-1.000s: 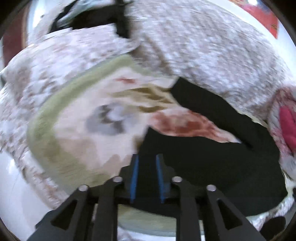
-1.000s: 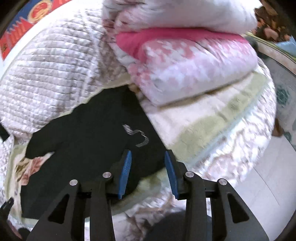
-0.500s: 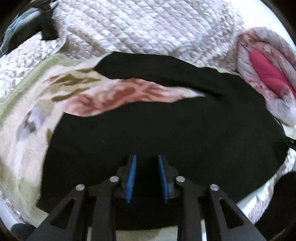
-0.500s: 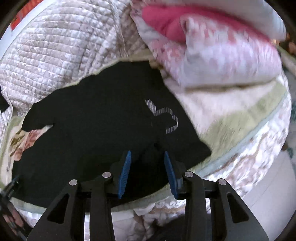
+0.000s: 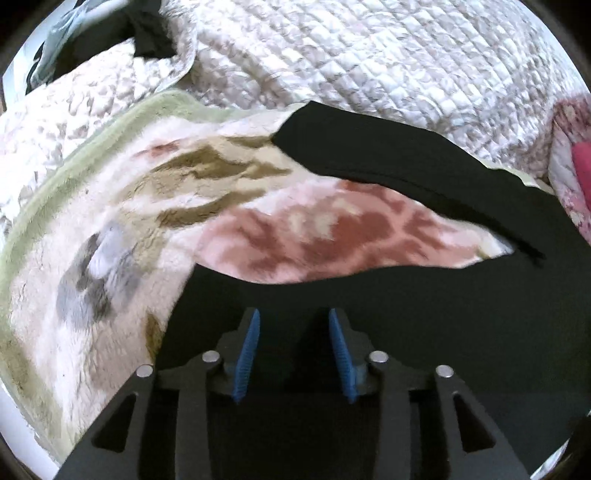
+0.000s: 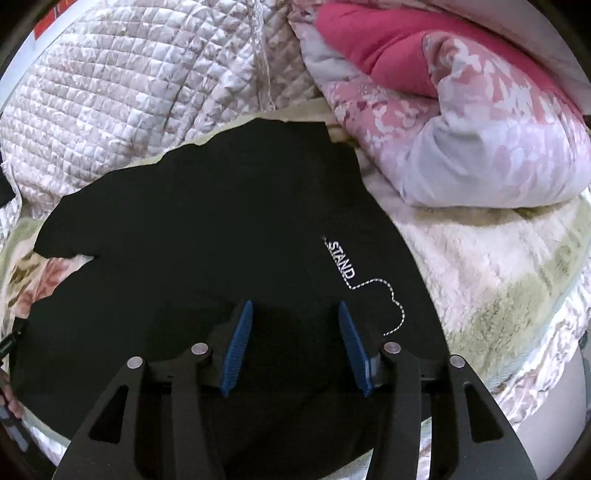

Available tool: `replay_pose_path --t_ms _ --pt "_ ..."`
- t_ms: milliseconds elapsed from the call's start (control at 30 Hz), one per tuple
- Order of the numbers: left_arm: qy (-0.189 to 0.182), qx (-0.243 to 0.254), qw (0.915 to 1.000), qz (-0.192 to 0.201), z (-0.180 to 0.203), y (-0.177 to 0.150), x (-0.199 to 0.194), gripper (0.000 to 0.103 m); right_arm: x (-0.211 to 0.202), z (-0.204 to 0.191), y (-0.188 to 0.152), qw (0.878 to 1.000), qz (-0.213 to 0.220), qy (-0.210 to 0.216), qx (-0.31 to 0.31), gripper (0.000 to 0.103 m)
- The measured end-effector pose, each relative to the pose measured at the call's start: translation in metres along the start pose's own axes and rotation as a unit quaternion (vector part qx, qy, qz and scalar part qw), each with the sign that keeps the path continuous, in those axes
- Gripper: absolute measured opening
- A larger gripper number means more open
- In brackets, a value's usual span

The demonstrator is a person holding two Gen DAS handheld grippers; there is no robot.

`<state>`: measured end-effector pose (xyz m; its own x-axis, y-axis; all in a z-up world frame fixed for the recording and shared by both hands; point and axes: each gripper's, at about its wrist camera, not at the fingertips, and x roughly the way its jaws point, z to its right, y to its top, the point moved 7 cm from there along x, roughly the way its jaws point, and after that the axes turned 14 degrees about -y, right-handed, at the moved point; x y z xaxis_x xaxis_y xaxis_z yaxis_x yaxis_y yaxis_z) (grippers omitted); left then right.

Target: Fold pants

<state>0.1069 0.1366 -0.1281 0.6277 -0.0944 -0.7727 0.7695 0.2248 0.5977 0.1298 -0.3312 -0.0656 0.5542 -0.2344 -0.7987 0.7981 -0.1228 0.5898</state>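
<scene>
**Both grippers spread over black pants on the bed**

I see the black pants (image 5: pixel 424 317) lying flat on a fleece floral blanket (image 5: pixel 122 236) with a green border; same pants (image 6: pixel 207 229) in the right wrist view. In the left view the two legs split apart, the far leg (image 5: pixel 388 155) running to the far left, blanket showing in the wedge between them. My left gripper (image 5: pixel 293 347) sits over the near leg close to its left edge, blue pads apart with only a gap between them. Can't tell if the fingertips touch the fabric.

My right gripper (image 6: pixel 293 343) is over the waist end of the pants, fingers spread wide, nothing pinched. White "STAND" lettering (image 6: pixel 341 262) with a dotted stitched line sits just right of and beyond the right finger. A bump of dark cloth lies between the fingers, contact unclear.

Far side: quilted white bedspread (image 6: pixel 122 92). Far right: folded pink floral duvet (image 6: pixel 461 122), near the pants' far right corner. Dark clothing (image 5: pixel 110 33) at far left in the left view.
</scene>
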Motion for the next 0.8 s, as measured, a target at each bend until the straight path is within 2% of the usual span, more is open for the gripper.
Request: replay_pose_path --t_ms 100,200,433,567,667,800 --pt "0.005 -0.013 0.9999 -0.003 -0.007 0.004 -0.004 0.044 -0.018 -0.005 -0.002 1.0 0.01 0.025 -0.009 0.049" --pt "-0.014 -0.017 0.9998 0.003 0.001 0.001 -0.018 0.044 -0.033 -0.016 -0.008 0.998 0.023 0.044 -0.027 0.049" --pt "-0.071 0.017 0.9973 0.005 0.054 -0.024 -0.048 0.044 -0.04 -0.058 -0.045 0.993 0.007 0.093 -0.075 0.049" --pt "-0.097 0.045 0.9943 -0.003 0.081 -0.042 -0.053 0.044 -0.036 -0.08 -0.069 0.988 -0.007 0.108 -0.106 0.049" --pt "-0.094 0.056 0.9935 -0.03 0.088 -0.057 -0.04 0.044 -0.024 -0.088 -0.08 0.987 -0.023 0.096 -0.127 0.049" --pt "-0.086 0.069 0.9934 -0.031 0.092 -0.057 -0.039 0.044 -0.031 -0.087 -0.072 0.987 -0.015 0.105 -0.122 0.049"
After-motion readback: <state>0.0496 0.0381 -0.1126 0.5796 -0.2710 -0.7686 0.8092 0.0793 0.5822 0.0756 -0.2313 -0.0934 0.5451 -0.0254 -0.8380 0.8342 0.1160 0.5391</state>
